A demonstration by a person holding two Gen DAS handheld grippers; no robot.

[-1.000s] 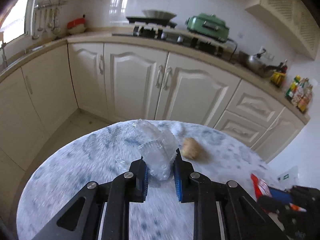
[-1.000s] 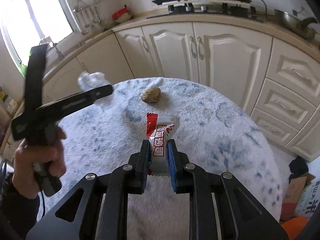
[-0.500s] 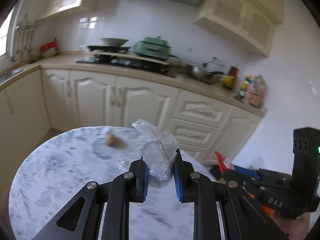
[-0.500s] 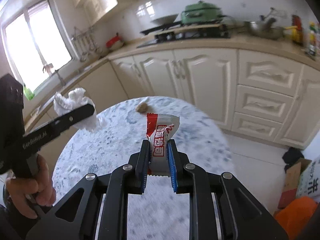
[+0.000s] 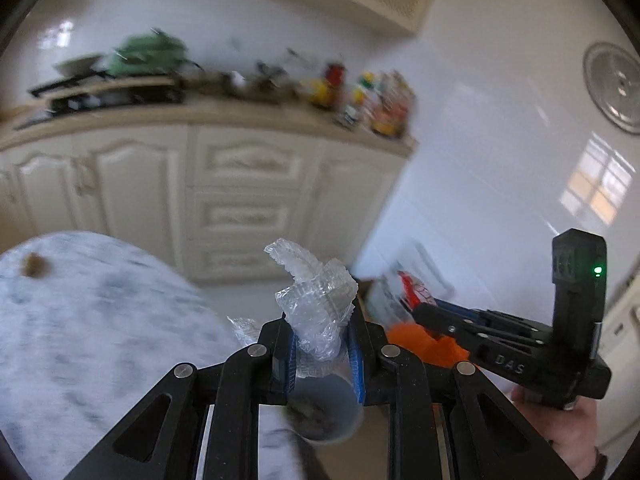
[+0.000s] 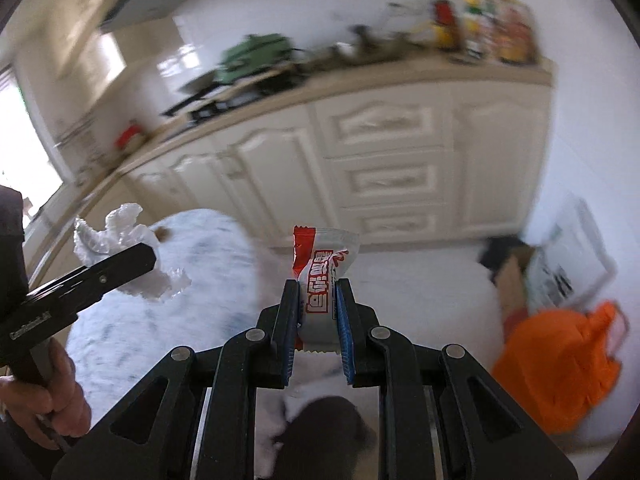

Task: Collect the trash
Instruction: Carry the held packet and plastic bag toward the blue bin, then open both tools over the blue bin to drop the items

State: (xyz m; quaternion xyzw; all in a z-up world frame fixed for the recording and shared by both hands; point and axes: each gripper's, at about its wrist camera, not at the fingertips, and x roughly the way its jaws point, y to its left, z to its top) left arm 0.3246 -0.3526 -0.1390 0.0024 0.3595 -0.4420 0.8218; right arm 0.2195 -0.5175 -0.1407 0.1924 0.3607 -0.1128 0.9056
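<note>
Left gripper [image 5: 322, 350] clamped on a crumpled clear plastic wrapper [image 5: 316, 304]; the blue pads pinch its lower part and the bulk sticks up past the fingertips. Right gripper [image 6: 318, 312] clamped on a red-and-white snack packet [image 6: 322, 276], held upright between the pads, red edge on the left, top half standing clear above the tips

Both pieces are off the table, held in the air. The round marble-pattern table [image 5: 88, 320] sits left of and below the left jaws, with a small brown lump [image 5: 34, 266] on it well away to the far left. Directly under the left jaws, a grey round container [image 5: 326, 412], contents too blurred to tell

From the right wrist view, an orange bag [image 6: 560, 360] lies on the floor to the lower right of the jaws, cardboard and a printed sheet just beyond it. The left gripper shows at the left, a hand [image 6: 52, 396] on its handle

Background heavily motion-blurred: cream cabinets [image 6: 380, 176], cluttered counter
</note>
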